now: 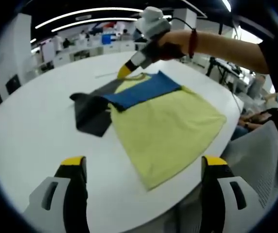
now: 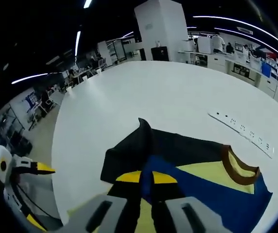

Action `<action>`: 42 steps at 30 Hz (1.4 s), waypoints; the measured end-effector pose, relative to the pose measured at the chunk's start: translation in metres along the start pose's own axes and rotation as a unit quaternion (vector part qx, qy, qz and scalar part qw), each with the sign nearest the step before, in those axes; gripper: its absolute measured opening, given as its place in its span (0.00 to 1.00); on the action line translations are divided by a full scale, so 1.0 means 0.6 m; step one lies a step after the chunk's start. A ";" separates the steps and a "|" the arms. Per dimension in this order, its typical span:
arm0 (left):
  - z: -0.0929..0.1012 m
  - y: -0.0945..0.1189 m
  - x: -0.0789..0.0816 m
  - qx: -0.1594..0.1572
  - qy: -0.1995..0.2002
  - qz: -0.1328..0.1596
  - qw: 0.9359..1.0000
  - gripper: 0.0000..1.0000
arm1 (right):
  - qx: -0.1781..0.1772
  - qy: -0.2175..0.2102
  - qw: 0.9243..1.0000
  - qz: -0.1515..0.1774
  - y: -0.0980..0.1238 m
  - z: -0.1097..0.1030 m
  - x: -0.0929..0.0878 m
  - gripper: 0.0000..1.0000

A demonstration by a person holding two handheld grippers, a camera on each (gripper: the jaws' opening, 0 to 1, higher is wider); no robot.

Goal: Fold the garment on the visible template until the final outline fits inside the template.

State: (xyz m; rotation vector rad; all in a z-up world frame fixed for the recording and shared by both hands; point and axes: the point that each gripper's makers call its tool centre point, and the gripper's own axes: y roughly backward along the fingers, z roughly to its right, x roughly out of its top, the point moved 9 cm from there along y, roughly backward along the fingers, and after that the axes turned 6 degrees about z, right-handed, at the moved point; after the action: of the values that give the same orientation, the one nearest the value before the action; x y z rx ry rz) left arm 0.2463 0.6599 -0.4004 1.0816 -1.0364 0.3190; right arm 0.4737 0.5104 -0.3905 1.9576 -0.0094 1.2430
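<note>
Yellow cotton T-shirt with blue chest band and black sleeves (image 1: 163, 124) on white surface (image 1: 37, 131), long axis away from spread left tool (image 1: 146, 167); right tool (image 2: 146, 177) nearer, pinching blue band near collar.

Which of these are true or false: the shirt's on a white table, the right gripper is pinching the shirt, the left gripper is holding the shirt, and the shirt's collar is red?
1. The garment lies on a white table. True.
2. The right gripper is shut on the garment. True: in the right gripper view its yellow-tipped jaws meet on a raised fold of blue and dark fabric.
3. The left gripper holds the garment. False: its jaws stand wide apart, short of the yellow hem.
4. The collar is red. False: it is brown.
</note>
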 end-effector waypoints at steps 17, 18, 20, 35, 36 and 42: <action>0.005 0.003 0.005 0.001 -0.003 0.003 1.000 0.96 | -0.029 0.023 0.999 0.009 0.028 0.029 -0.026 0.41; 0.005 0.003 0.005 0.002 -0.003 0.003 1.000 0.96 | -0.034 0.023 0.999 0.013 0.032 0.034 -0.029 0.44; 0.006 0.003 0.006 0.002 -0.003 0.004 1.000 0.96 | -0.044 0.027 0.999 0.019 0.040 0.043 -0.034 0.49; 0.009 -0.002 0.013 0.003 -0.008 0.010 1.000 0.99 | -0.096 0.043 0.994 0.023 0.106 0.115 -0.078 0.68; 0.009 -0.002 0.013 0.003 -0.008 0.010 1.000 0.99 | -0.099 0.044 0.994 0.022 0.110 0.118 -0.081 0.69; 0.011 -0.005 0.017 0.000 -0.001 0.019 1.000 0.99 | -0.129 0.040 0.991 0.019 0.142 0.147 -0.102 0.70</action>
State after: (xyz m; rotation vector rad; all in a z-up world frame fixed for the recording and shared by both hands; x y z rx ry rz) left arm 0.2502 0.6503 -0.3929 1.0632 -1.0591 0.3492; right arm 0.4750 0.3739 -0.4025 1.6917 -0.1605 1.2760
